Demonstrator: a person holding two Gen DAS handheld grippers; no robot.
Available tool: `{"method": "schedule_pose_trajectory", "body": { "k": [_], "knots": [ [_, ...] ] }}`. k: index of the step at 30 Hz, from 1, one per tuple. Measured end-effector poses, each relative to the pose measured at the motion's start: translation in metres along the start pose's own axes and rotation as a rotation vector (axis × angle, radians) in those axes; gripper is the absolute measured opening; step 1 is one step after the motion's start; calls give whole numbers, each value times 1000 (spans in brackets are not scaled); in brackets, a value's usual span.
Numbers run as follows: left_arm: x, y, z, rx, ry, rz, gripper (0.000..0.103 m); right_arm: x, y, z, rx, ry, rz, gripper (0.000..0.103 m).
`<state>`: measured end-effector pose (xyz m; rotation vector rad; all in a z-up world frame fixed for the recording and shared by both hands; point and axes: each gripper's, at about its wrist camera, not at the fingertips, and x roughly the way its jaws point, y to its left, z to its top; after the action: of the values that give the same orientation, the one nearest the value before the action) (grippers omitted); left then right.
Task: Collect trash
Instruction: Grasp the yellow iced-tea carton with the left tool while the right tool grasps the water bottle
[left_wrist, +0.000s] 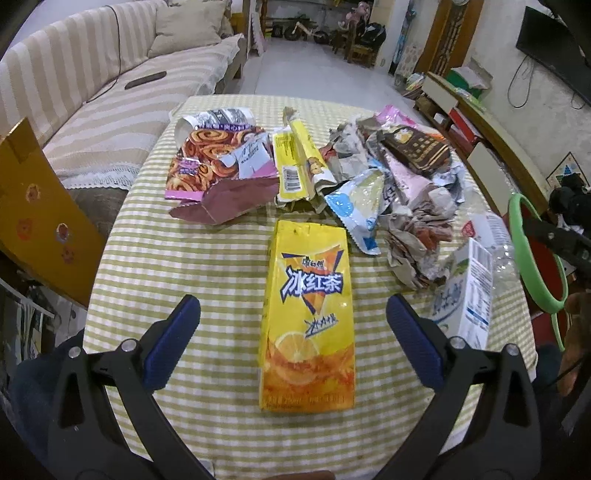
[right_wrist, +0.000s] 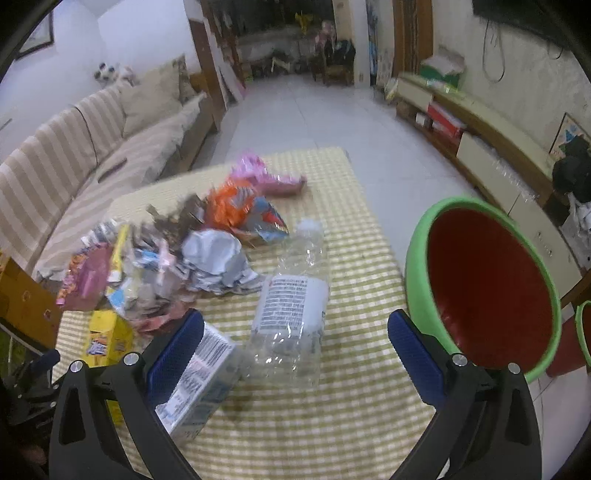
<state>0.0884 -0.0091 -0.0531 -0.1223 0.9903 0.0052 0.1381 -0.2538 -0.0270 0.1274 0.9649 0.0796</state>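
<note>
left gripper (left_wrist: 293, 308) wide open, holding nothing, poised over yellow tea carton (left_wrist: 307, 317) lying flat on near side of checked tablecloth (left_wrist: 184, 258). right gripper (right_wrist: 295, 325) wide open too, empty, above crushed clear bottle (right_wrist: 291, 302); white carton (right_wrist: 199, 384) near left, wrapper pile (right_wrist: 177, 254) far left, green-rimmed red bin (right_wrist: 484, 280) right.

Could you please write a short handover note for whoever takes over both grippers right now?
Left gripper: jaws open, empty, lined up on the flattened yellow iced tea carton lying on the checked tablecloth.
Right gripper: jaws open, empty, over the crushed clear plastic bottle; white milk carton lies by its left finger.
Green bin with red inside stands off the table's right edge; no trash visible in it.
Done: nothing collected yet.
Left: both cartons, the bottle, the wrapper pile, the pink pastry bag.
</note>
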Motion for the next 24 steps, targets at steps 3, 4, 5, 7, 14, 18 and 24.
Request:
{"method": "schedule_pose_trajectory", "body": {
  "k": [3, 4, 5, 7, 14, 18, 24],
  "knots": [
    [12, -1, 5, 2, 26, 22, 99, 16, -6, 6, 16, 38, 4, 96],
    [16, -1, 6, 3, 34, 30, 99, 23, -8, 8, 21, 57, 4, 96],
    [21, 0, 7, 3, 46, 36, 99, 28, -9, 9, 27, 75, 6, 96],
    [30, 0, 8, 1, 70, 37, 95, 37, -12, 11, 38, 100, 9, 96],
    [50, -1, 2, 23, 131, 36, 84, 67, -19, 18, 54, 194, 25, 88],
    [51, -4, -1, 46, 124, 33, 74, 75, -18, 17, 44, 224, 43, 77],
    [46, -5, -2, 34, 124, 31, 58, 74, -8, 16, 13, 243, 65, 53]
  ]
}}
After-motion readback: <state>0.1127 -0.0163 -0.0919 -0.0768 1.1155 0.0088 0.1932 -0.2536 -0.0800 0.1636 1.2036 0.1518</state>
